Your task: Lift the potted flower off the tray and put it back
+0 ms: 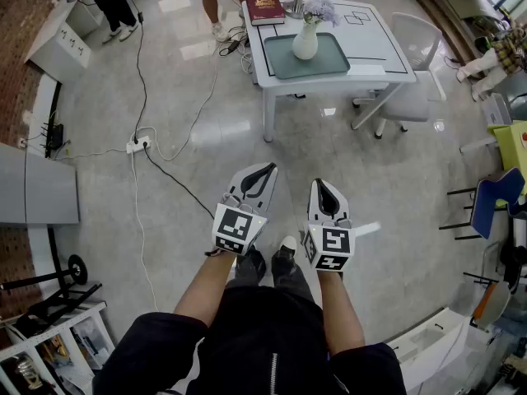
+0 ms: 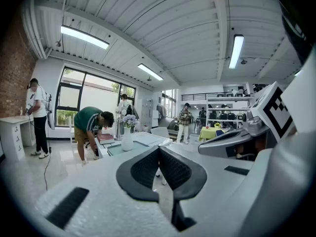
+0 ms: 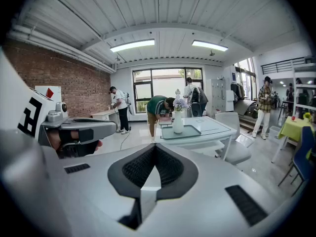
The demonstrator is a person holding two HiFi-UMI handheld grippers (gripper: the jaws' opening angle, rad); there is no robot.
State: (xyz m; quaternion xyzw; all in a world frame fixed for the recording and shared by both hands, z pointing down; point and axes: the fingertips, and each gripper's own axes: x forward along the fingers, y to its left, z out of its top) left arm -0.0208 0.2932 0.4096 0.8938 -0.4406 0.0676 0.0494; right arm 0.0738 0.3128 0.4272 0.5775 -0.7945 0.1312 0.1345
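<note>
While we clench left gripper (image 1: 266,169) and right gripper (image 1: 320,184) empty, potted flower (image 1: 306,38) sits on tray (image 1: 333,58) at twelve o'clock. Print on book (image 1: 265,9) illegible.

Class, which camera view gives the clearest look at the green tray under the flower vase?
The head view: looking down, it shows the whole tray in outline, with the vase standing on it. The right gripper view sees the tray at a low angle; the left gripper view sees it nearly edge-on.
</note>
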